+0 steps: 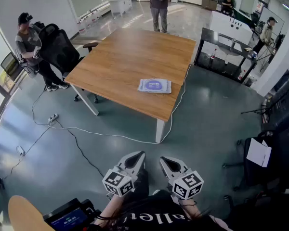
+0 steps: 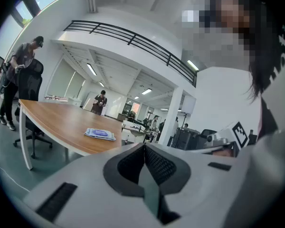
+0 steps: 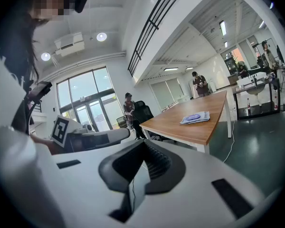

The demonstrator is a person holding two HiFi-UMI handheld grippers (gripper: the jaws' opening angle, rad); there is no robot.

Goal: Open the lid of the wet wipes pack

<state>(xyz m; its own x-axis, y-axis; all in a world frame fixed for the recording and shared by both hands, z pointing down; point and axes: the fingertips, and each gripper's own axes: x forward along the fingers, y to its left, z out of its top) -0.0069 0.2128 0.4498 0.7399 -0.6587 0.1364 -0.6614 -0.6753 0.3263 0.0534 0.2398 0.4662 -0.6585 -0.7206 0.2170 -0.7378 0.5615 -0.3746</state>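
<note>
Left gripper [image 1: 136, 159] jaws pressed together, nothing between them. Wet wipes pack [image 1: 154, 85] lies flat by the table's [image 1: 120, 61] near edge, well apart from both grippers; its lid looks closed, though too small to confirm. Right gripper [image 1: 167, 163] jaws also together, empty.

1. Black shirt [image 1: 151, 219], bottom edge of the head view: white lettering, partly visible. The letters "alle" can be read; the rest is cut off.
2. Wet wipes pack [image 1: 154, 85] on the bench [image 1: 120, 66]: purple oval label with print, too small to read in any view.
3. Screen [image 1: 67, 221] of a dark device, lower left of the head view: blue display with pale characters, too blurred to read.
4. Left marker cube [image 1: 119, 183] on the left claw [image 1: 137, 156] and right marker cube [image 1: 188, 184] on the right claw [image 1: 165, 161]: black-and-white square coded patterns, not readable as text.
</note>
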